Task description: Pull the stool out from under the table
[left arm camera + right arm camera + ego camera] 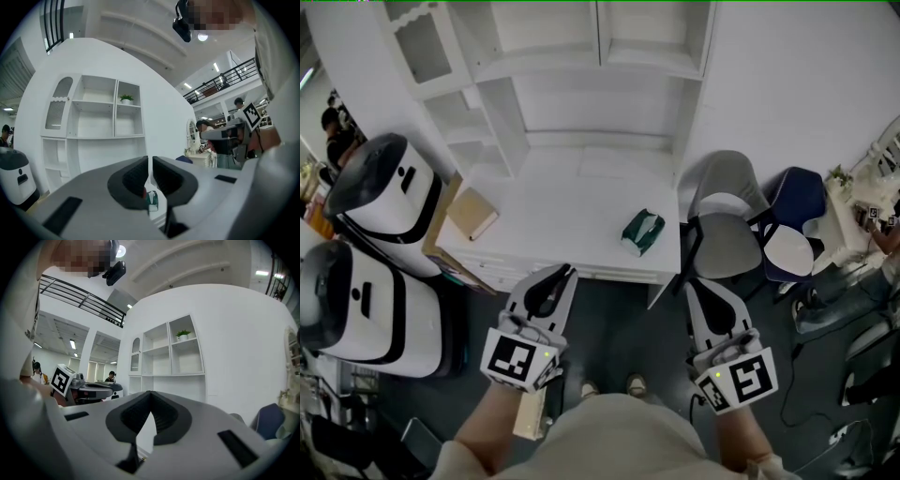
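- One small potted plant is seen in the upper right compartment of the white shelf unit, which is set along the back of the table.
- On the table top, a green tissue pack is laid toward the right and a tan book at the left edge, well apart.
- The left gripper and right gripper are held side by side just before the table's front edge. Both are aimed level at the shelf unit, with the marker cubes turned back toward the person.
- The left fingers are drawn in to a thin slit with nothing clamped. The right fingers are pressed tip to tip, likewise on nothing.
- The stool cannot be picked out with certainty. A pale wooden piece is glimpsed below the left forearm, clear of the table's front edge and near the person's shoes. It is largely covered by arm and torso, so its facing and long axis cannot be told.
- A grey chair and a dark blue chair are stood beside the table's right end.
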